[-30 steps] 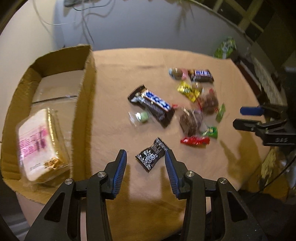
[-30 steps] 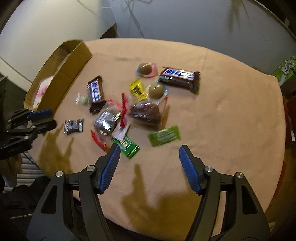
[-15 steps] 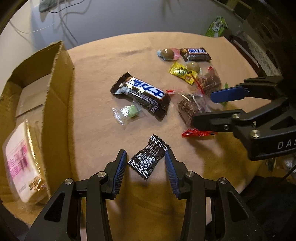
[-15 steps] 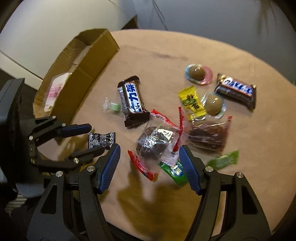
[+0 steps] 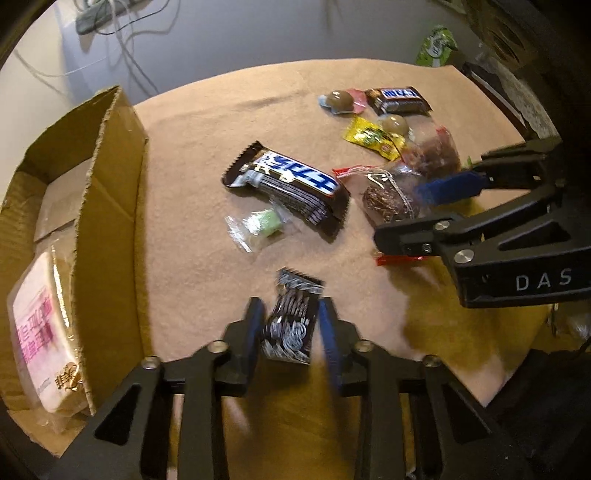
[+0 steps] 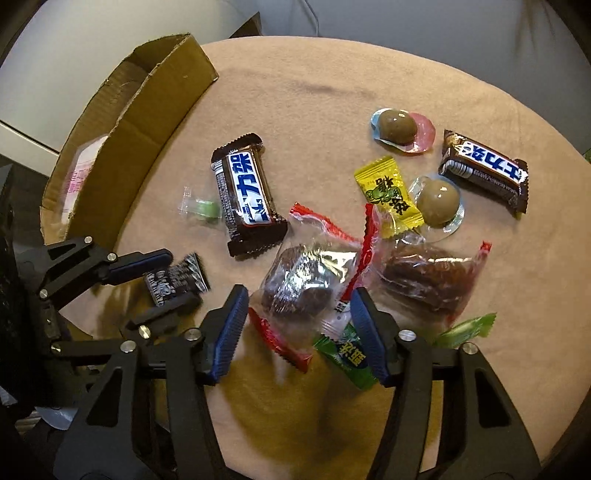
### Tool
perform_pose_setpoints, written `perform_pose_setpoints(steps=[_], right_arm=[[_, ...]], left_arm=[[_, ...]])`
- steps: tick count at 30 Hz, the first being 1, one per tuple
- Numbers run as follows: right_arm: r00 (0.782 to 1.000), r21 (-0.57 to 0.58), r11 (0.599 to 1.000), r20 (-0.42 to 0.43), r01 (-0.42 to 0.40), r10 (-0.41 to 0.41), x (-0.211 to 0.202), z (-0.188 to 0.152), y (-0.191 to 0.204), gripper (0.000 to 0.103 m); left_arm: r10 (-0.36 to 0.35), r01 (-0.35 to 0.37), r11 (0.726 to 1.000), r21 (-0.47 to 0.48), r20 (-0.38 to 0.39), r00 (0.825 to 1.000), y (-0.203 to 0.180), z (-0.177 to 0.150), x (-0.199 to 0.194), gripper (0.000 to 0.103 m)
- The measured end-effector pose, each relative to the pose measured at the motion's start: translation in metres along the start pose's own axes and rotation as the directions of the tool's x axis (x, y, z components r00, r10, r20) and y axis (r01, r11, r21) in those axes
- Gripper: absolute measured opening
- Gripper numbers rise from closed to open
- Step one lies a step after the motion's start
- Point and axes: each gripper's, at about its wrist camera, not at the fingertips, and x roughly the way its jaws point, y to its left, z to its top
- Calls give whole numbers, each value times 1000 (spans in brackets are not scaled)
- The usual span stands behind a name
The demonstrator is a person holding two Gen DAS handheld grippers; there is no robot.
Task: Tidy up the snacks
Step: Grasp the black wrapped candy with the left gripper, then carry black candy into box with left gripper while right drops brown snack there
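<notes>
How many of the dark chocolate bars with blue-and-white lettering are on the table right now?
2. One chocolate bar lies near the cardboard box, beside a small green candy. The other chocolate bar lies at the far right of the spread. None shows in the box, though its interior is partly hidden.

Pale wall [image 5: 258,33] behind tan-clothed table [image 6: 295,92].

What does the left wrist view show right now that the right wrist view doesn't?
Only the left wrist view: the pink-labelled pack full in the cardboard box, and a green carton past the table.

Only the right wrist view: the green wrappers by the right gripper, whose jaws are closing around the clear bag.

Both: the left gripper closing on the small black packet, plus two chocolate bars.
</notes>
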Motion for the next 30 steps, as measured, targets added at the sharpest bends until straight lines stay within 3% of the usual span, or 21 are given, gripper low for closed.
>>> perform_pose_setpoints(steps=[4, 9, 13, 17, 18, 20, 30], right_arm=[[1000, 5, 1000, 1, -2, 2, 0, 2, -1, 42], [999, -1, 1000, 8, -31, 31, -5, 5, -2, 43], [998, 18, 998, 21, -59, 59, -10, 13, -7, 55], [999, -2, 1000, 11, -31, 31, -2, 26, -3, 55], [1000, -4, 1000, 6, -29, 29, 0, 30, -1, 54], [1000, -6, 1000, -10, -28, 28, 6, 35, 2, 42], [998, 9, 998, 31, -64, 63, -10, 22, -6, 38]], left_arm=[[-22, 22, 999, -29, 7, 1000, 6, 1, 2, 23], [-23, 24, 999, -42, 19, 1000, 11, -2, 1, 23], [-35, 37, 997, -66, 25, 999, 15, -4, 1, 23], [-39, 41, 996, -76, 28, 999, 16, -2, 2, 23], [-42, 44, 996, -81, 29, 999, 18, -4, 1, 22], [-48, 51, 995, -91, 31, 998, 20, -6, -1, 22], [-87, 94, 985, -144, 55, 995, 39, -7, -17, 22]])
